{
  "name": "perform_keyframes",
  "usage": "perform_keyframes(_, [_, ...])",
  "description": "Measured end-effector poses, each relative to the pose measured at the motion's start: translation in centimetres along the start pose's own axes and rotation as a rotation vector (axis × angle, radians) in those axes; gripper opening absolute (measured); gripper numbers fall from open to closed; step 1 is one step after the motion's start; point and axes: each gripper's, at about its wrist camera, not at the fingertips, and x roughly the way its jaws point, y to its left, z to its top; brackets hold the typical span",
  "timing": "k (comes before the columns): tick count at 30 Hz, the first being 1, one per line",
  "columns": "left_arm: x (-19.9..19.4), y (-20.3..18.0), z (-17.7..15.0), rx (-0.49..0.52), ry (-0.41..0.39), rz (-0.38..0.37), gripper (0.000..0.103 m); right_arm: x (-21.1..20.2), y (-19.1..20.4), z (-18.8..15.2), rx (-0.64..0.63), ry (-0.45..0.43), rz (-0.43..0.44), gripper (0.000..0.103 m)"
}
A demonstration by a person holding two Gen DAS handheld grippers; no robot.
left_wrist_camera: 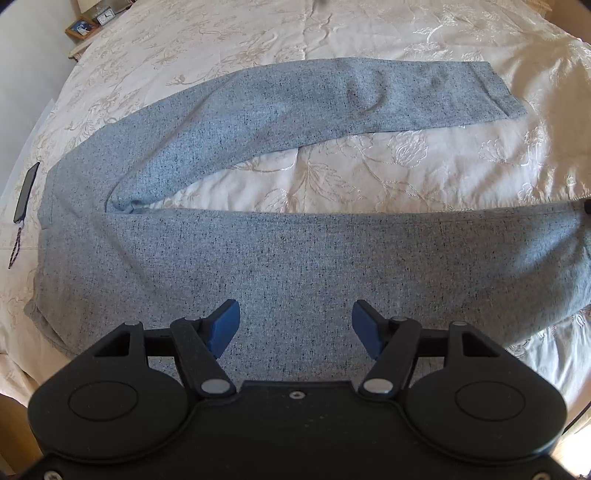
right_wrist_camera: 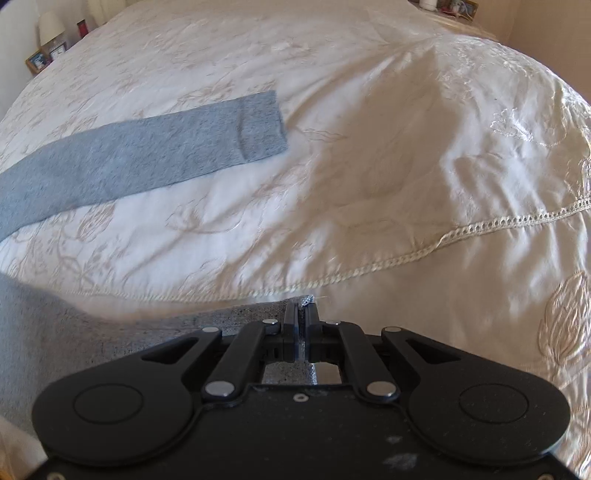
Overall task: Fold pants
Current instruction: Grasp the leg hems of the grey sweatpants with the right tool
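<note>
Left wrist view: one pair of grey pants (left_wrist_camera: 295, 258) spread on a cream embroidered bedspread (left_wrist_camera: 406, 173), two legs counted, the near one running across under the left gripper (left_wrist_camera: 295, 325), the far one angling off toward the upper right. Left gripper's two blue fingertips (left_wrist_camera: 227, 325) wide apart, released, hovering over the near leg with nothing between them. One dark phone (left_wrist_camera: 26, 192) lying at the left edge, just beside the waist end. One framed picture (left_wrist_camera: 82, 26) and one small clock (left_wrist_camera: 105, 16) on a bedside surface, far left. Right end of the near leg cut off by the frame.

Right wrist view: right gripper (right_wrist_camera: 302, 314) clenched on the hem corner of the near leg, a scrap of grey cloth poking out above the tips. Far leg's cuff (right_wrist_camera: 258, 125) lying flat, well apart. One lamp (right_wrist_camera: 51, 26) at upper left. Cloth blurred, weave hard to make out.
</note>
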Motion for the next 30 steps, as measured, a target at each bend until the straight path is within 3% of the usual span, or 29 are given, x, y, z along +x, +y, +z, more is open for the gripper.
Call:
perform_keyframes(5, [0.1, -0.2, -0.3, -0.002, -0.01, -0.003, 0.069, 4.0, -0.7, 0.6, 0.022, 0.048, -0.007, 0.007])
perform_keyframes(7, [0.2, 0.0, -0.6, -0.008, -0.012, 0.0, 0.069, 2.6, -0.8, 0.1, 0.064, 0.0, -0.015, 0.018])
perform_keyframes(9, [0.5, 0.2, -1.0, -0.012, -0.001, 0.003, 0.069, 0.3, -0.3, -0.8, 0.078, -0.052, -0.047, 0.02])
perform_keyframes(12, [1.3, 0.2, -1.6, -0.004, 0.015, 0.013, 0.068, -2.9, 1.2, -3.1, 0.06, -0.057, 0.036, 0.02])
perform_keyframes(15, [2.2, -0.4, -2.1, 0.031, 0.02, 0.022, 0.068, -2.8, 4.0, -5.7, 0.014, 0.032, 0.131, 0.016])
perform_keyframes(17, [2.6, -0.6, -2.4, 0.061, 0.022, 0.027, 0.068, -1.1, 5.5, -7.3, -0.043, 0.095, 0.071, 0.008])
perform_keyframes(19, [2.8, -0.4, -2.6, 0.076, 0.008, 0.026, 0.068, 0.4, 5.0, -8.8, -0.044, 0.141, -0.064, 0.0])
perform_keyframes(22, [3.1, 0.8, -2.8, 0.067, -0.008, 0.035, 0.068, -0.6, 3.5, -8.9, 0.101, 0.124, -0.077, 0.0])
perform_keyframes(23, [3.2, 1.4, -2.8, 0.056, -0.008, 0.026, 0.068, -1.2, 4.2, -8.4, 0.091, 0.101, -0.099, 0.011])
perform_keyframes(24, [3.4, 1.8, -2.9, 0.048, -0.007, 0.022, 0.068, -1.9, 5.3, -8.0, 0.06, 0.066, -0.104, 0.015])
perform_keyframes(26, [3.8, 2.5, -3.1, 0.044, -0.02, 0.02, 0.068, -3.3, 7.9, -7.2, 0.008, -0.002, -0.029, 0.015])
perform_keyframes(30, [5.6, 4.2, -3.9, 0.061, -0.034, 0.013, 0.068, -2.7, 14.6, -6.3, -0.048, 0.02, 0.222, 0.015])
